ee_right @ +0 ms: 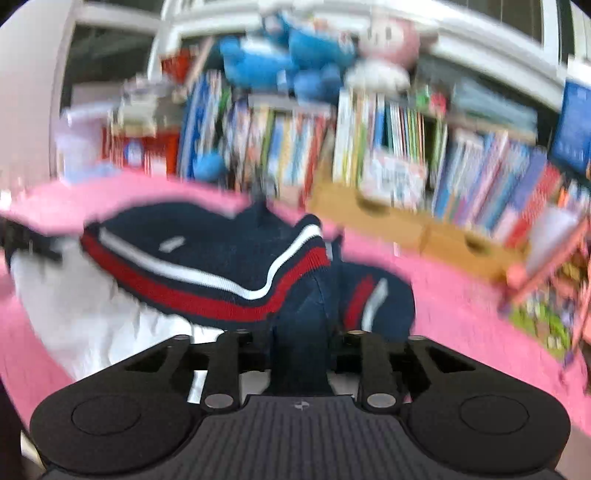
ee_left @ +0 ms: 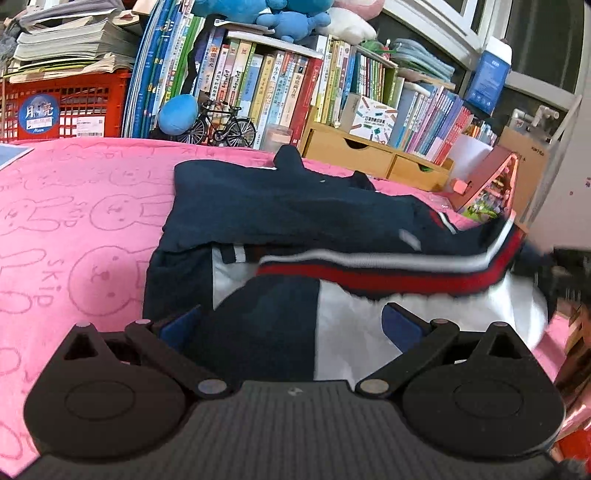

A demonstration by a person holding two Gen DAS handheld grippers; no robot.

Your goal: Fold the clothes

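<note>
The navy knitted sweater with a red and white striped hem [ee_left: 280,206] lies in a heap on the pink towel printed with rabbit outlines [ee_left: 74,229], its white lining turned up on the near side and the striped hem lifted across the middle. The right gripper [ee_right: 299,354] has its jaws drawn together on a bunched fold of the navy knit, which rises between the fingers toward the hem; that view is smeared with blur. The left gripper [ee_left: 291,325] sits low at the near edge of the garment with its jaws wide apart, blue fingertips [ee_left: 400,326] resting against the cloth, navy on the left and white on the right, with nothing pinched. At the far edge of the towel stand a small black model bicycle [ee_left: 223,127], a red plastic crate [ee_left: 66,109] stacked with papers on the far left, and a long row of upright books [ee_left: 280,88] with blue plush toys [ee_left: 258,14] on top. A pale wooden drawer unit [ee_left: 369,155] sits to the right.
</note>
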